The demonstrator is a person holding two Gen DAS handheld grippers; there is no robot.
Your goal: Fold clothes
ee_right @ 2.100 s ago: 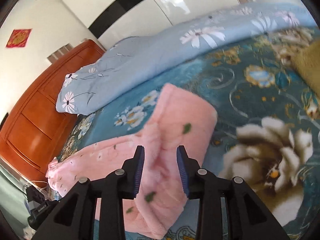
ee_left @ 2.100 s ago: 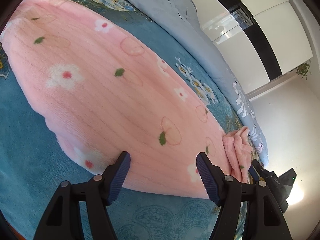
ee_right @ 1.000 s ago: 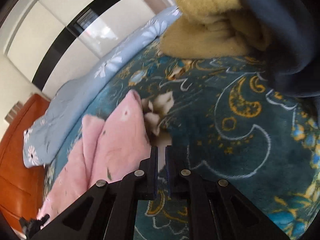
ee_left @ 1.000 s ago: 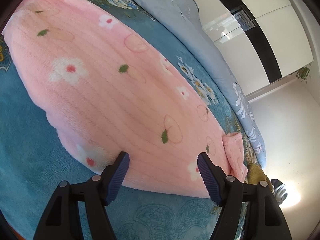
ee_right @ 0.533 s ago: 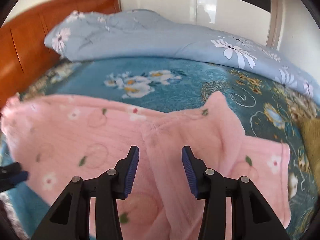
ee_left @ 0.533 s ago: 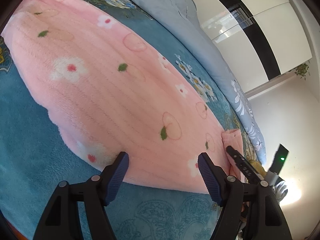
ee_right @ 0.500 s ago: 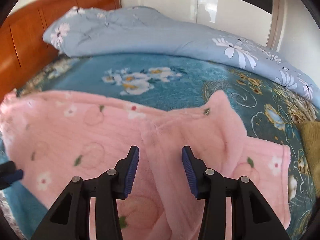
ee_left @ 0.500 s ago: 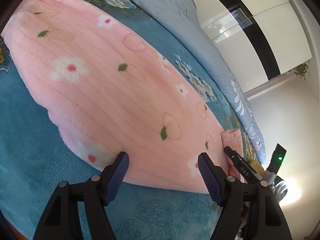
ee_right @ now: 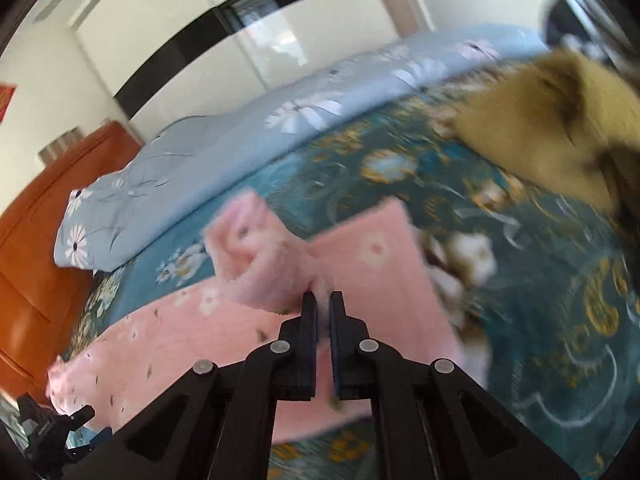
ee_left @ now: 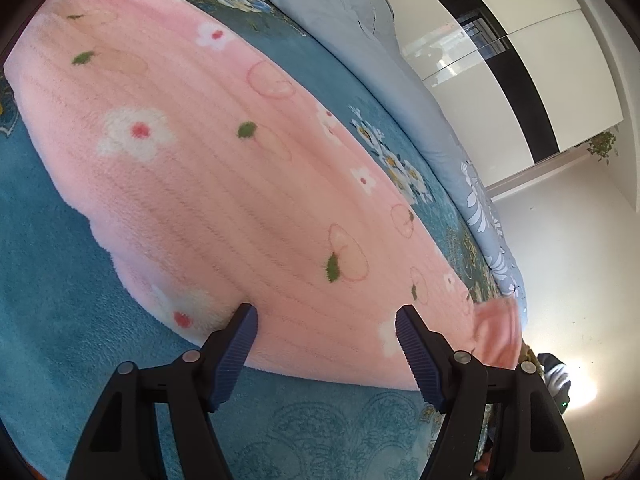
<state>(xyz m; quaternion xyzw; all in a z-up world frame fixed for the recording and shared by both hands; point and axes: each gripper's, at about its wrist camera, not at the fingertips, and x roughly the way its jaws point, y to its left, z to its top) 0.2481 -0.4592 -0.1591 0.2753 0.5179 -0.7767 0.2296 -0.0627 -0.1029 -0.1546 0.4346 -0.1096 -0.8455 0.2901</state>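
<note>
A pink fleece garment with flowers and peach prints lies spread along the blue floral bedspread. My left gripper is open and empty, its fingers just above the garment's near edge. In the right wrist view my right gripper is shut on a bunched fold of the pink garment and holds it lifted above the rest of the cloth. The lifted end also shows in the left wrist view at the far right.
A light blue floral quilt lies along the far side of the bed. A tan fleece item and dark clothes sit at the right. An orange wooden headboard stands at the left. White wardrobe doors stand behind.
My right gripper went from open above the garment to shut on a fold of it, and lifted that end. My left gripper stayed open in place.
</note>
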